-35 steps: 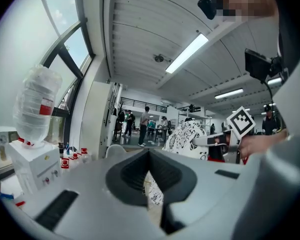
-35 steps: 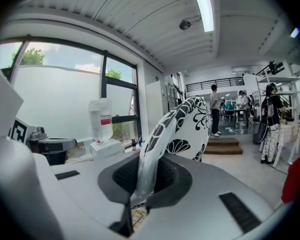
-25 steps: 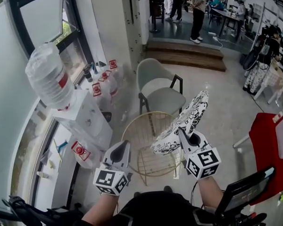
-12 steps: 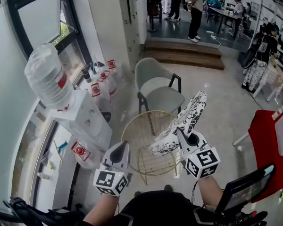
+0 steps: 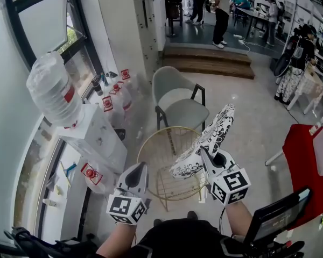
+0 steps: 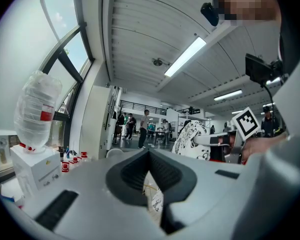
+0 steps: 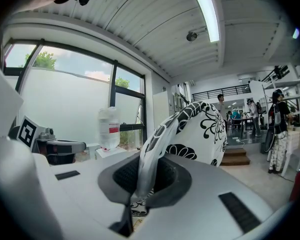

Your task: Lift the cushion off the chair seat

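The round black-and-white patterned cushion hangs tilted in the air above the gold wire chair, whose round seat shows bare wire. My right gripper is shut on the cushion's near edge. In the right gripper view the cushion rises from between the pads, and the gripper pinches its thin rim. My left gripper hovers to the left over the chair's near rim, shut and holding nothing. In the left gripper view its tips meet, and the cushion shows off to the right.
A grey armchair stands just behind the wire chair. A white water dispenser with a big bottle lines the window wall on the left. Something red sits at the right. Steps and several people are farther back.
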A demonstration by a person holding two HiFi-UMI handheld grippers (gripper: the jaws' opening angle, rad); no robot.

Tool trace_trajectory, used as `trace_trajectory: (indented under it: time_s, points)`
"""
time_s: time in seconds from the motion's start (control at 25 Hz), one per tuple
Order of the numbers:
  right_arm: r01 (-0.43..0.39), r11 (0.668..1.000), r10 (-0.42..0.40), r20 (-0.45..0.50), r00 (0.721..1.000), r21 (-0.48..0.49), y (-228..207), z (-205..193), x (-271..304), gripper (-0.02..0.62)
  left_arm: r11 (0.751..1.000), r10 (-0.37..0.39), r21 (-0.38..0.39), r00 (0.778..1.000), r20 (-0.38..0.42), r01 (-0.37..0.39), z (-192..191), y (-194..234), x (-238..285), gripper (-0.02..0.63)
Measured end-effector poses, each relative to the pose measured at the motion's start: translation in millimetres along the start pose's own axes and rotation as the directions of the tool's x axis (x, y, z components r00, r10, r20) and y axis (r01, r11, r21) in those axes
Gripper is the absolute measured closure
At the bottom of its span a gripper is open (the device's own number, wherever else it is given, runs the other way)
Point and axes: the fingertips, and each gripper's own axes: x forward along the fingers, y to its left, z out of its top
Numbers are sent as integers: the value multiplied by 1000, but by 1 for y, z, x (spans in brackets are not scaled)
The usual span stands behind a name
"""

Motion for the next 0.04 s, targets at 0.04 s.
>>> trace_trajectory:
  time_s: [0.04]
  points:
    - [-1, 1000, 1, -1, 1000, 0, 0, 0, 0, 574, 1000, 0, -1, 1000, 0, 0, 0, -1, 0, 600]
